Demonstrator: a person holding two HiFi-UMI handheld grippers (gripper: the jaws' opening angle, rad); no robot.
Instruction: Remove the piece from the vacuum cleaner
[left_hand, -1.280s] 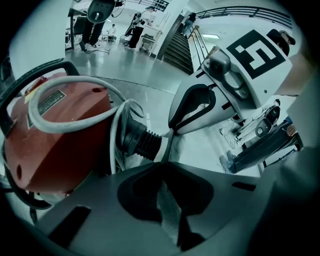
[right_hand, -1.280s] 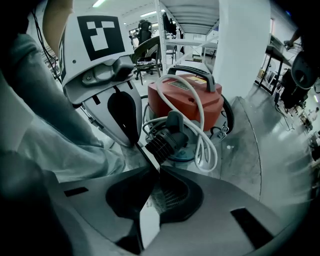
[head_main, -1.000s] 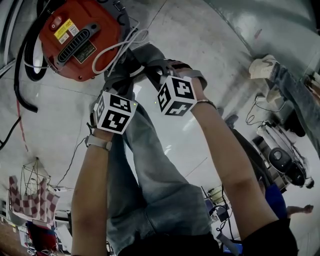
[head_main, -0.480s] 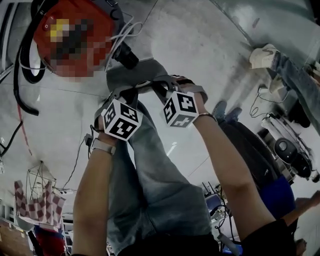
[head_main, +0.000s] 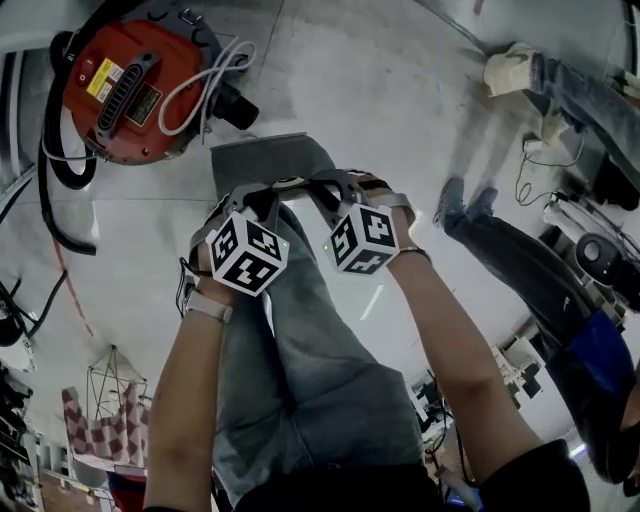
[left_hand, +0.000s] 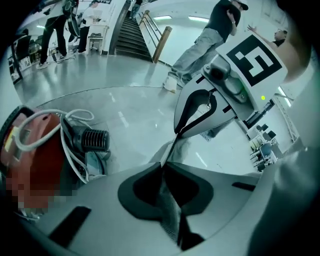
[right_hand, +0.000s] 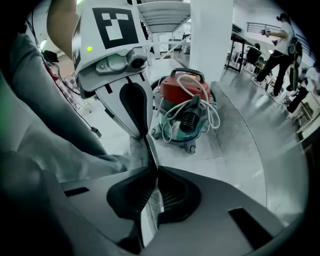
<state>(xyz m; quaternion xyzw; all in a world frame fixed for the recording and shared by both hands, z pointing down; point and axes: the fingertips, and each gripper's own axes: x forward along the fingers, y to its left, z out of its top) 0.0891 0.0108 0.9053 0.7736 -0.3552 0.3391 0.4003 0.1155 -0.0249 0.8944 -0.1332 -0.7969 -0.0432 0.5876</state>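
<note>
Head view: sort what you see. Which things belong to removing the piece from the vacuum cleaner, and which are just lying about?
Part of the job:
vacuum cleaner
grey flat piece, clamped by the left gripper and the right gripper

Just lying about:
checked cloth
bystander's shoes

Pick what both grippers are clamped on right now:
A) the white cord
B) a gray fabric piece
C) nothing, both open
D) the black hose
B: the left gripper and the right gripper each have their jaws shut on the gray fabric piece, which is held apart from the red vacuum cleaner on the floor.
</note>
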